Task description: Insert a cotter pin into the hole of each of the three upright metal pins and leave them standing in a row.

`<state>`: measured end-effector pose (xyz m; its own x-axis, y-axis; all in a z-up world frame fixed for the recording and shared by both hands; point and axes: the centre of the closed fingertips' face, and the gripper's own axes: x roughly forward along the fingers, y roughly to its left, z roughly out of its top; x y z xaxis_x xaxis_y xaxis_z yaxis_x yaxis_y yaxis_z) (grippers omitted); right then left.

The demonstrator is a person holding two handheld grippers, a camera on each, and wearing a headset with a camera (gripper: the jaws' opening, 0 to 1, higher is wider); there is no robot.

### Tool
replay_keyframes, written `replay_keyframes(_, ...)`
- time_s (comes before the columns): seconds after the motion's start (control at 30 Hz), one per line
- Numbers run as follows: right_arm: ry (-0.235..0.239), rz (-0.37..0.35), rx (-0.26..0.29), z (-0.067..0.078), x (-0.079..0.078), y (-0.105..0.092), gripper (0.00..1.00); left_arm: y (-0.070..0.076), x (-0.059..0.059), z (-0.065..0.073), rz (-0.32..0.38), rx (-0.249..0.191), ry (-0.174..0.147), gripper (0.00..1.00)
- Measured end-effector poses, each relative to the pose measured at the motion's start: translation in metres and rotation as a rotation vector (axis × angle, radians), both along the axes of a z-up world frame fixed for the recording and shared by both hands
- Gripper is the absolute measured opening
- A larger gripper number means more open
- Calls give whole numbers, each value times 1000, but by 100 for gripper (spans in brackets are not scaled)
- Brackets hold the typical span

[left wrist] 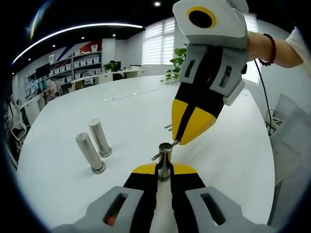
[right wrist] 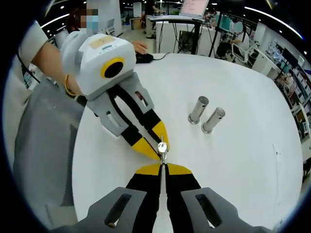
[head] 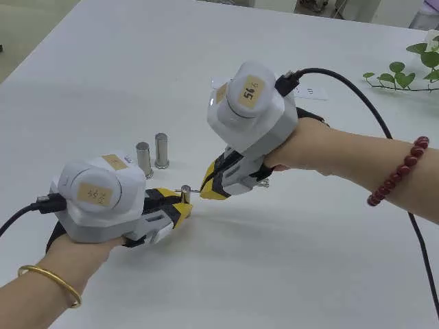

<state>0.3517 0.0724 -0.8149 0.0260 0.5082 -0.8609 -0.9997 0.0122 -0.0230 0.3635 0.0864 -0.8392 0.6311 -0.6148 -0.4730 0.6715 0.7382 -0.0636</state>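
My left gripper (head: pixel 184 203) (left wrist: pixel 164 171) is shut on a short metal pin (head: pixel 185 194) (left wrist: pixel 164 160) (right wrist: pixel 163 146), holding it just above the white table (head: pixel 288 260). My right gripper (head: pixel 204 192) (right wrist: pixel 163 168) (left wrist: pixel 179 141) meets it tip to tip, shut on a thin cotter pin (left wrist: pixel 156 156) (right wrist: pixel 163 158). The cotter pin's end pokes out of the metal pin's far side near its top. Two more metal pins (head: pixel 143 159) (head: pixel 162 151) (left wrist: pixel 90 152) (left wrist: pixel 100 138) (right wrist: pixel 198 109) (right wrist: pixel 214 119) stand upright side by side behind the left gripper.
A black cable (head: pixel 370 116) runs from the right gripper across the table's right side. Green plant leaves (head: pixel 401 74) lie at the far right edge. A small paper label (head: pixel 310 90) lies beyond the right gripper.
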Motion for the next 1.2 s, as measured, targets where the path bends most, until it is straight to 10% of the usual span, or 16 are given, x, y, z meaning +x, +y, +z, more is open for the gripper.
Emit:
replay_keyframes(0.93, 29, -41, 23, 1, -3, 4, 5, 0, -2, -6, -2, 0, 39, 8)
replay_keyframes(1.2, 29, -54, 38, 6, -1, -2, 12, 5, -7, -6, -2, 16, 43, 21)
